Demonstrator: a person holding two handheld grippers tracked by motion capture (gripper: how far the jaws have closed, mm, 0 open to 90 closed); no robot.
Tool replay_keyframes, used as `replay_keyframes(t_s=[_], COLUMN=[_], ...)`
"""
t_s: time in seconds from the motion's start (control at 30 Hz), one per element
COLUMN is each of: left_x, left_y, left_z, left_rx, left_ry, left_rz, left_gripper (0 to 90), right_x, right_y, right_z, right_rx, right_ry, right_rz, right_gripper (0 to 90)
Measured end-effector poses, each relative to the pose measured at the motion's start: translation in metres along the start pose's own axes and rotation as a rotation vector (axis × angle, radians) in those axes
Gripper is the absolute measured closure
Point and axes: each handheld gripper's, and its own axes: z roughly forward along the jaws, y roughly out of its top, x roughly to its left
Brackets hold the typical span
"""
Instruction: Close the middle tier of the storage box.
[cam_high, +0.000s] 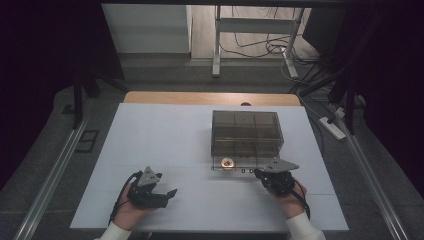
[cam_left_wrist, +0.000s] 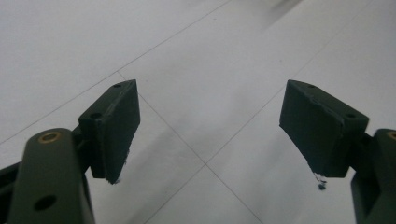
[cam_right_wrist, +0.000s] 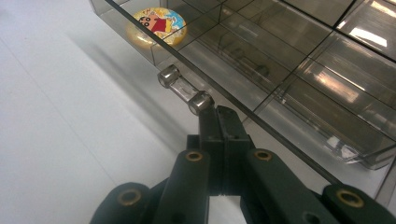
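Drawer (cam_right_wrist: 261, 79) of smoked plastic, light, slippery; right gripper (cam_right_wrist: 219, 114) pinched closed at its clear handle (cam_right_wrist: 184, 89); left gripper (cam_left_wrist: 208, 126) wide, empty

Two hands reach in from the near edge, each holding a black two-jaw gripper. The left hand (cam_high: 127, 210) rests low at the near left, its left gripper (cam_high: 170, 193) pointing right with jaws spread wide apart and nothing between them. The right hand (cam_high: 290, 200), in a white sleeve (cam_high: 304, 227), holds the right gripper (cam_high: 258, 173) angled far and left, its jaws pressed flat together, their tips just beside a small clear handle (cam_right_wrist: 184, 89).
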Motion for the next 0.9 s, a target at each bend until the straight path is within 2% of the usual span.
replay_keyframes(t_s=[0.9], left_x=[0.0002], left_y=[0.0002], left_z=[-0.0009], left_rx=[-0.005], left_ry=[-0.001], left_rz=[0.0], left_gripper=[20.9], right_x=[-0.0051], right_y=[0.0057], right_z=[0.0053], right_rx=[-0.022], right_ry=[-0.024], right_rz=[0.017], right_gripper=[89.8])
